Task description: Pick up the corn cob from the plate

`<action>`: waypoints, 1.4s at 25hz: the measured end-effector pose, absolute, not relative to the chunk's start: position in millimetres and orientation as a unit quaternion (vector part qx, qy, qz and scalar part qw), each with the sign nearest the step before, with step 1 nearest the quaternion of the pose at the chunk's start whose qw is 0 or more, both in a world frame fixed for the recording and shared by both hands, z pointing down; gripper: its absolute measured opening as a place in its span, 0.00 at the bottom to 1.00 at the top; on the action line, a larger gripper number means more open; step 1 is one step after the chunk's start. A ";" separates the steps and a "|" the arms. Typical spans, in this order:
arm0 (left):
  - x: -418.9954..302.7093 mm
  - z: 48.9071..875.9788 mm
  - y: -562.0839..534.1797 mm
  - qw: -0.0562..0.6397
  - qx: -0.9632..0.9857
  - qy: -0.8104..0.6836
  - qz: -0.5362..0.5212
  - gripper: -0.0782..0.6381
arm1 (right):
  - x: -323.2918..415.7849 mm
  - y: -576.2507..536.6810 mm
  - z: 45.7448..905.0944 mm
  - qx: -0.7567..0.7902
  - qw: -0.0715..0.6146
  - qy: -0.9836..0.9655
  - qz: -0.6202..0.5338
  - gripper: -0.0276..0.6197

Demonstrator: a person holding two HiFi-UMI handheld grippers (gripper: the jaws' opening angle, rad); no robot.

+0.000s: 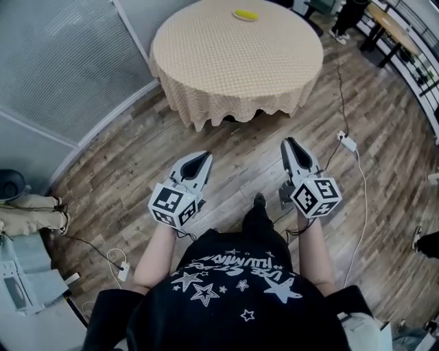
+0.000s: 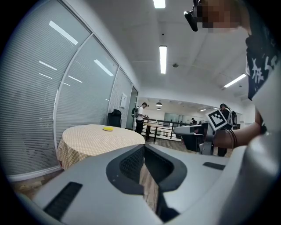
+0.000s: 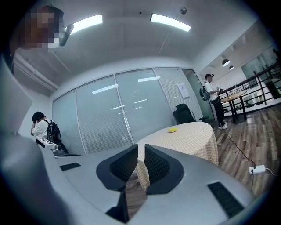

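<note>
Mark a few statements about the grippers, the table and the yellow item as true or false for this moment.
1. The right gripper is shut with nothing in it. True.
2. The yellow item lies on the floor. False: it lies on the round table, near its far edge.
3. The left gripper holds the yellow item. False: it is empty and short of the table.
4. A white power strip lies on the wooden floor. True.

Corn cob (image 1: 245, 14), yellow, lying flat (tiny from here), far side of round table (image 1: 226, 62)
</note>
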State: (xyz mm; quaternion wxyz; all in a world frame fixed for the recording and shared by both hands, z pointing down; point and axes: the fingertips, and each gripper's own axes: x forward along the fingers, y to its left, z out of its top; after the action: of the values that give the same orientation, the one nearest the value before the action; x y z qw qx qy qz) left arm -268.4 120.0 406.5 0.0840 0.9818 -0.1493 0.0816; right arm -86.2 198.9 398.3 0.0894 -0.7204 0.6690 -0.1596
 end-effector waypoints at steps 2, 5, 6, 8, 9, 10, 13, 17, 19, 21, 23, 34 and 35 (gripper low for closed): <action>-252.3 410.5 111.7 0.097 0.979 -0.160 0.083 0.12 | -65.9 186.2 401.2 -0.714 0.088 0.675 -0.164 0.14; -222.5 413.7 101.1 0.104 0.976 -0.168 0.088 0.12 | -35.5 168.3 400.1 -0.706 0.091 0.682 -0.167 0.14; -211.8 414.0 98.9 0.103 0.976 -0.169 0.091 0.12 | -25.7 163.3 399.5 -0.703 0.092 0.685 -0.167 0.14; -191.8 413.9 96.5 0.101 0.975 -0.172 0.093 0.12 | -7.3 156.3 399.4 -0.698 0.092 0.690 -0.169 0.14; -182.6 413.6 95.6 0.101 0.975 -0.175 0.093 0.12 | 1.5 154.0 399.7 -0.695 0.092 0.692 -0.169 0.14; -173.8 413.4 94.1 0.101 0.974 -0.180 0.092 0.12 | 10.5 152.2 399.8 -0.693 0.092 0.695 -0.170 0.14; -147.4 413.9 87.0 0.102 0.971 -0.194 0.093 0.12 | 39.5 147.4 400.0 -0.689 0.088 0.700 -0.166 0.14; -112.2 416.4 75.6 0.097 0.969 -0.207 0.096 0.12 | 74.0 138.3 405.4 -0.685 0.086 0.704 -0.166 0.14; -99.9 414.5 69.4 0.099 0.966 -0.219 0.092 0.12 | 83.8 132.4 409.4 -0.679 0.086 0.709 -0.170 0.14; -92.4 411.5 63.9 0.102 0.964 -0.231 0.086 0.12 | 89.8 125.8 411.2 -0.670 0.083 0.717 -0.173 0.14; -88.7 410.7 60.1 0.105 0.961 -0.240 0.084 0.12 | 95.2 118.4 410.9 -0.664 0.081 0.723 -0.172 0.14; -85.1 417.2 10.0 0.101 0.960 -0.248 0.085 0.12 | 101.6 71.8 412.9 -0.661 0.077 0.727 -0.171 0.14; -83.2 418.0 1.3 0.102 0.960 -0.246 0.083 0.12 | 101.7 66.6 411.2 -0.662 0.073 0.727 -0.167 0.14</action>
State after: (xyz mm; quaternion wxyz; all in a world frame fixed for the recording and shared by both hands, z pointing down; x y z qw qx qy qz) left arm -83.2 1.3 418.0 0.1015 0.9604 -0.2460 0.0828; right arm 101.7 66.6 411.2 0.0728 -0.6617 0.7272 -0.1674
